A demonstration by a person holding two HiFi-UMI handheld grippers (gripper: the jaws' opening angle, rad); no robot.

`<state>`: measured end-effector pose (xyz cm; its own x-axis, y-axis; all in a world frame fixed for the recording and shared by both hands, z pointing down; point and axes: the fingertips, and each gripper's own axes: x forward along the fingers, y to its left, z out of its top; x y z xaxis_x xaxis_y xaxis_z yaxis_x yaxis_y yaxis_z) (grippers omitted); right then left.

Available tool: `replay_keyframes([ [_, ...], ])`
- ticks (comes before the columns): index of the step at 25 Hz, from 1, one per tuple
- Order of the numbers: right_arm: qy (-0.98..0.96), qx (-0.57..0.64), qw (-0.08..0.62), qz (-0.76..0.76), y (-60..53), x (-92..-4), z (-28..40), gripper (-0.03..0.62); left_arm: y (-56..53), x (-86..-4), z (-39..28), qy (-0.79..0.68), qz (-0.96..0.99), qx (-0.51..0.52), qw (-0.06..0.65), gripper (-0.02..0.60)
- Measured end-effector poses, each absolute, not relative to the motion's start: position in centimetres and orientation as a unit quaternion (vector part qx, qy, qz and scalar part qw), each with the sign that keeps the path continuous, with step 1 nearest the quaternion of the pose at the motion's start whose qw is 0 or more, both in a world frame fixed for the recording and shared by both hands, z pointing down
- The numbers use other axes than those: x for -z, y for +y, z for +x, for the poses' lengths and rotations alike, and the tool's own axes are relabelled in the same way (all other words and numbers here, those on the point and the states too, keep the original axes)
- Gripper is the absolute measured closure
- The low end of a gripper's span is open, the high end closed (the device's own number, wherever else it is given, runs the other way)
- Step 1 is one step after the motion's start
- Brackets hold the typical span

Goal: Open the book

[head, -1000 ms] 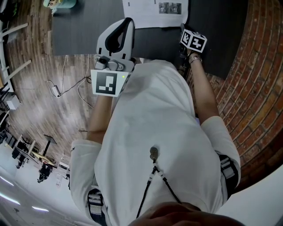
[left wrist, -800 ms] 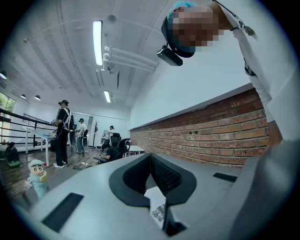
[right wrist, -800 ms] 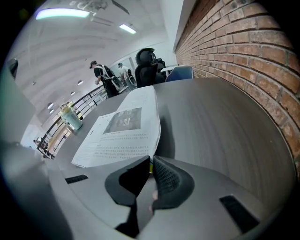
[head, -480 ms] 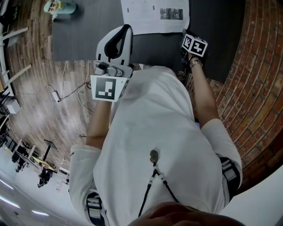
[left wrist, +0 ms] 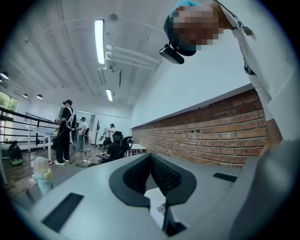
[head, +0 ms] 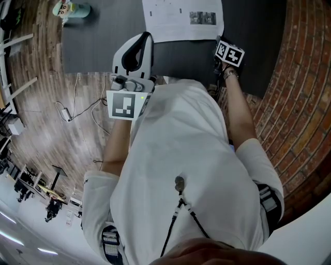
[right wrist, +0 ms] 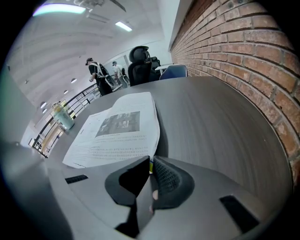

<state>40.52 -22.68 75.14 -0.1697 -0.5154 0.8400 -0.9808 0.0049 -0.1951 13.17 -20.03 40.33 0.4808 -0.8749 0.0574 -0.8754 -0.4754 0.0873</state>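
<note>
The book (head: 183,18) lies open on the dark grey table (head: 93,41), showing a white page with text and a small photo (right wrist: 117,126). My right gripper (right wrist: 150,161) is at the book's near right corner (head: 218,41), shut on the edge of the page. That edge is lifted a little, with shadow under it. My left gripper (head: 149,35) hovers level over the table's near edge, left of the book. Its jaws (left wrist: 150,157) meet at the tips with nothing between them.
A pale green cup (head: 72,8) stands at the table's far left corner. A brick wall (head: 300,103) runs along the table's right side. Cables (head: 77,103) lie on the wooden floor to the left. Several people stand far off across the room (left wrist: 65,131).
The head view has slid down a little, so more of the book shows. The right gripper stays at the book's corner. The left gripper keeps its place.
</note>
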Motion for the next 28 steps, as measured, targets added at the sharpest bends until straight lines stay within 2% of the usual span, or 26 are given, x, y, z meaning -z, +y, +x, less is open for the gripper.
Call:
replay_keyframes([
  [6, -0.643, -0.412, 0.276, 0.583, -22.8, -75.1, 40.9, 0.545, -20.0, -40.2, 13.2, -0.514, 0.856, 0.010, 0.057, 0.558],
  [13, -0.643, -0.438, 0.225, 0.586, -22.3, -74.7, 40.8, 0.545, -19.4, -40.3, 13.1, -0.506, 0.861, 0.002, 0.052, 0.558],
  [23, -0.619, -0.450, 0.227, 0.602, -20.1, -75.1, 42.5, 0.545, -18.4, -40.3, 13.5, -0.502, 0.863, 0.006, 0.052, 0.558],
  [28, -0.639, -0.430, 0.245, 0.589, -18.9, -74.1, 40.5, 0.545, -17.9, -40.3, 13.5, -0.501, 0.864, 0.007, 0.052, 0.558],
])
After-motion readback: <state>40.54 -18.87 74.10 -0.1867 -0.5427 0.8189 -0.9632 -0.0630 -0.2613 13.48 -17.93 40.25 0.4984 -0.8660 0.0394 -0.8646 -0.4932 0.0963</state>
